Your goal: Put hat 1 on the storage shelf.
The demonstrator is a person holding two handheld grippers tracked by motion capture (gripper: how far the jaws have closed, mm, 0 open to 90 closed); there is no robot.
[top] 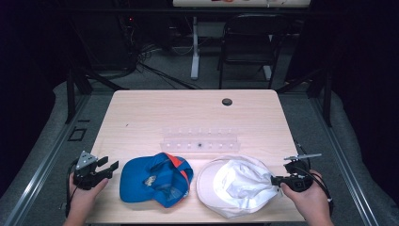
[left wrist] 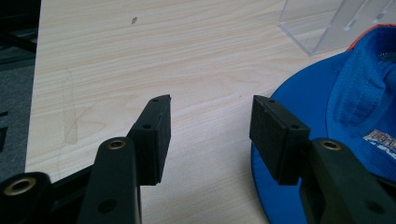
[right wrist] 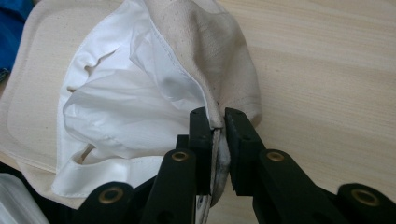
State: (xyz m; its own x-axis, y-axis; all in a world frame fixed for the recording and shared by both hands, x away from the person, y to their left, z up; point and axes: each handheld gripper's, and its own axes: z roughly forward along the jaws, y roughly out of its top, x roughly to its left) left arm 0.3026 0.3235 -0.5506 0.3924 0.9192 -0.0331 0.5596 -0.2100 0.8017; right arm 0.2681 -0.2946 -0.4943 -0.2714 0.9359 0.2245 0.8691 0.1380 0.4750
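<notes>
The right gripper (top: pixel 275 179) is clenched on the rim of the white cap (top: pixel 234 185), at the cap's right edge near the bench's front right. In the right gripper view its 2 black jaws pinch a fold of cream fabric (right wrist: pixel 219 100) between them, with the cap's white lining (right wrist: pixel 116 107) lying open to the left and the cap resting on the wood. The person's right hand (top: pixel 308 197) wraps the gripper body from below.

The left gripper (top: pixel 109 163) is released, its jaws standing well apart with nothing between them. It hovers near the bench's front left, just beside the blue cap (top: pixel 155 179) and not touching it. In the left gripper view the bare bench (left wrist: pixel 187 60) shows between the jaws, and the blue cap's brim (left wrist: pixel 303 98) lies just behind the right-hand jaw. The person's left hand (top: pixel 84 195) holds this gripper.

The blue cap, with an orange trim (top: pixel 181 167), lies upside down beside the white cap; the 2 sit close together along the front of the bench. A clear plastic rack (top: pixel 200 140) stands just behind them, near the middle of the bench, and a small dark hole (top: pixel 227 101) sits toward the far edge
</notes>
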